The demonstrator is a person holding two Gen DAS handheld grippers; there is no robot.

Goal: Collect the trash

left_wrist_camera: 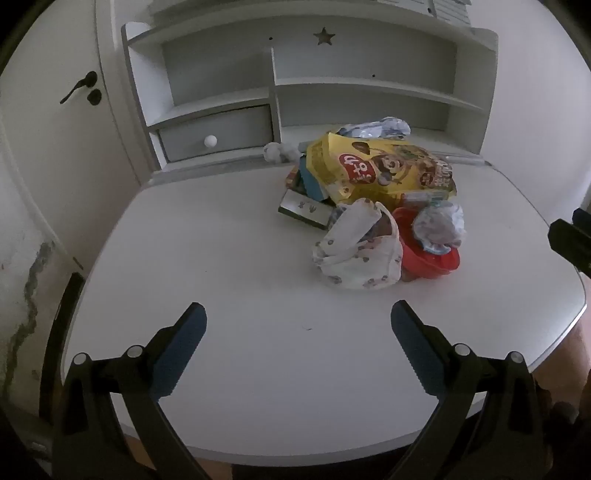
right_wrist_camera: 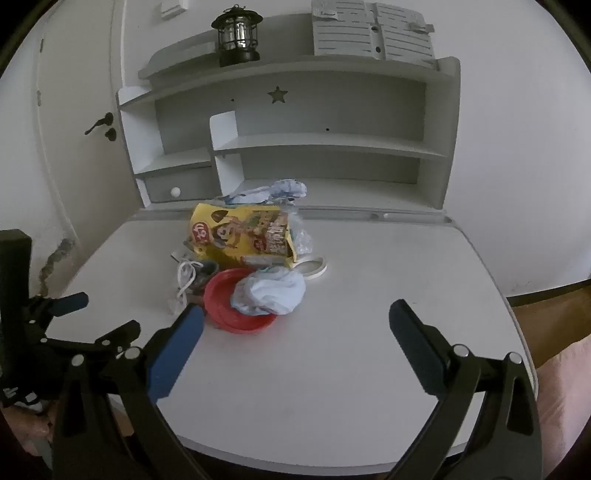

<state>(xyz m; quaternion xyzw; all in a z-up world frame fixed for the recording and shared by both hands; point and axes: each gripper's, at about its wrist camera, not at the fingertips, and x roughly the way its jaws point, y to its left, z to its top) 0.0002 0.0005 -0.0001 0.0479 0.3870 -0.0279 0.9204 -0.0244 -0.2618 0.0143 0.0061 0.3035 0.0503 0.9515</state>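
Note:
A heap of trash lies on the white desk (left_wrist_camera: 221,280). It holds a yellow snack bag (left_wrist_camera: 384,170), a red plastic bowl (left_wrist_camera: 432,258) with a crumpled pale wrapper (left_wrist_camera: 439,225) in it, a patterned white bag (left_wrist_camera: 358,251), a small dark box (left_wrist_camera: 304,212) and a crumpled tissue (left_wrist_camera: 275,152). My left gripper (left_wrist_camera: 298,321) is open and empty, short of the heap. In the right wrist view the yellow bag (right_wrist_camera: 240,236), red bowl (right_wrist_camera: 225,299), wrapper (right_wrist_camera: 269,291) and a white lid (right_wrist_camera: 314,266) show. My right gripper (right_wrist_camera: 296,317) is open and empty, just before the bowl.
A white hutch with shelves (right_wrist_camera: 317,147) and a drawer (left_wrist_camera: 218,134) stands at the desk's back. A black lantern (right_wrist_camera: 236,35) sits on top. A door with a dark handle (left_wrist_camera: 79,86) is at the left. The left gripper (right_wrist_camera: 62,314) shows at the right view's left edge.

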